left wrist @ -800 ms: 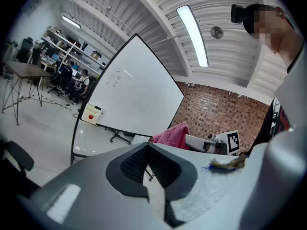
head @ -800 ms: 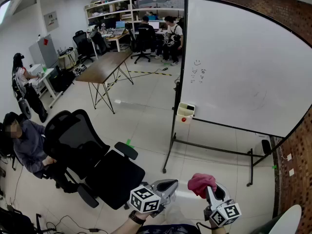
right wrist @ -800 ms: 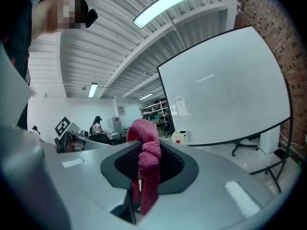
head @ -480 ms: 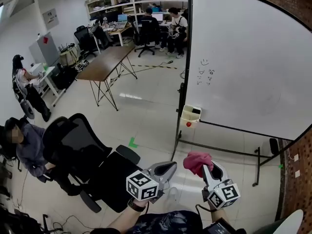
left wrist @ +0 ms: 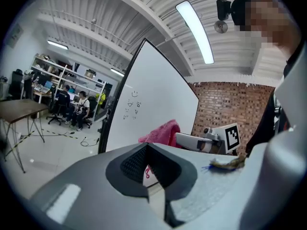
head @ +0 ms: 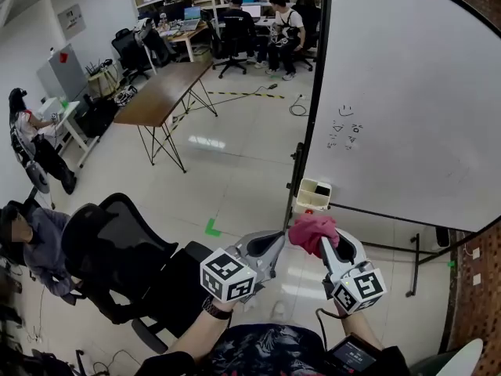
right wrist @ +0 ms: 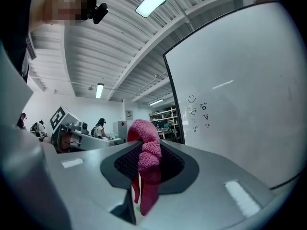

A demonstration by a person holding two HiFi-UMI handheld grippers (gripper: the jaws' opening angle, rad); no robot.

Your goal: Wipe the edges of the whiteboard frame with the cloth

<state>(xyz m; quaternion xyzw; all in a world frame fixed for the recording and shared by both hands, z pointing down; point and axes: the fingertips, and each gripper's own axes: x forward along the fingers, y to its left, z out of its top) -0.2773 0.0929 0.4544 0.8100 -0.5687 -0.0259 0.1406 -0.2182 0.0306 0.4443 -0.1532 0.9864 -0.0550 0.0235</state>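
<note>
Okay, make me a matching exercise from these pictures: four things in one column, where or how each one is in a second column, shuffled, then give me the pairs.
Things
1. cloth
2. left gripper
3. whiteboard
4. office chair

Place or state
A. black, on the floor at the head view's lower left
B. shut, with nothing in it
C. upright on its stand, small doodles on it
D. pink, clamped in the right gripper

Pairs: 1-D, 2-B, 3-C, 4-A
</note>
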